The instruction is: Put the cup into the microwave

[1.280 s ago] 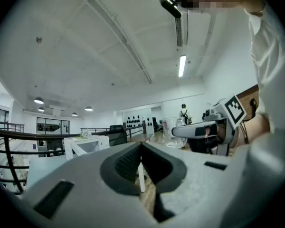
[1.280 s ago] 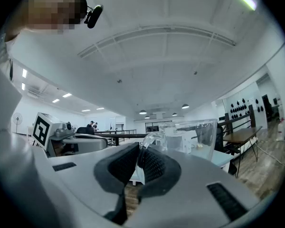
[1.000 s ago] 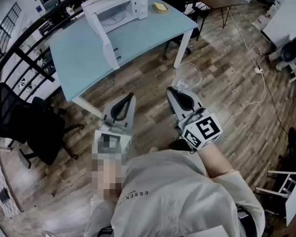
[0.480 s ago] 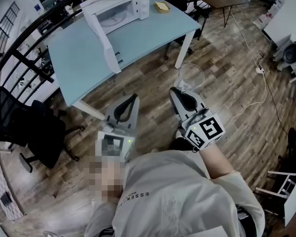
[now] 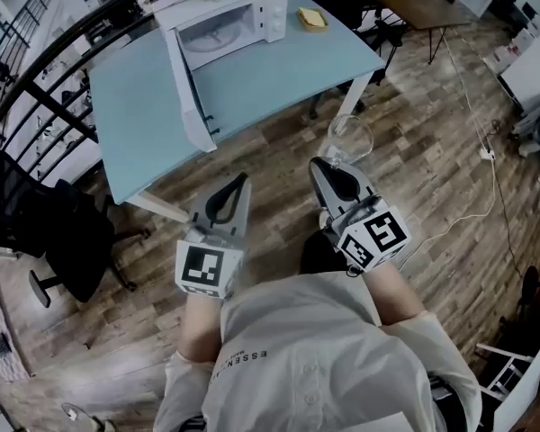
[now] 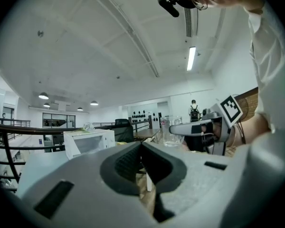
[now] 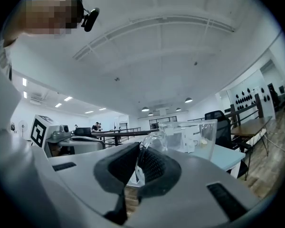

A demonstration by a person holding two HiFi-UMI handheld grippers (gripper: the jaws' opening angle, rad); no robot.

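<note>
Cup [image 5: 349, 139] in question is a clear glass mug, and we carry it by its handle in the right tongs [image 5: 328, 164], whose jaws are pressed together on that handle. In the right gripper view the handle's loop sits pinched at the tips of the right tongs [image 7: 138, 161], with the body of the cup [image 7: 190, 137] standing upright just beyond them. From the head view the mug hangs over the wooden floor [image 5: 432, 178], near the front leg of the pale blue desk [image 5: 288, 66] and short of its top.

Our left tongs [image 5: 238, 181] are level beside the right ones. Their jaws meet at the tips with nothing between them, as the left gripper view shows [image 6: 141, 150], and that view also catches the cup [image 6: 171, 131] off to the right.

On the far side of the desk stands the white microwave [image 5: 238, 12]. Its door [image 5: 184, 93] is swung wide open towards us and the cavity is bare to view. A small yellow pad [image 5: 311, 18] lies on the desk just right of it. A black office chair [image 5: 63, 232] stands on the floor to the left.
</note>
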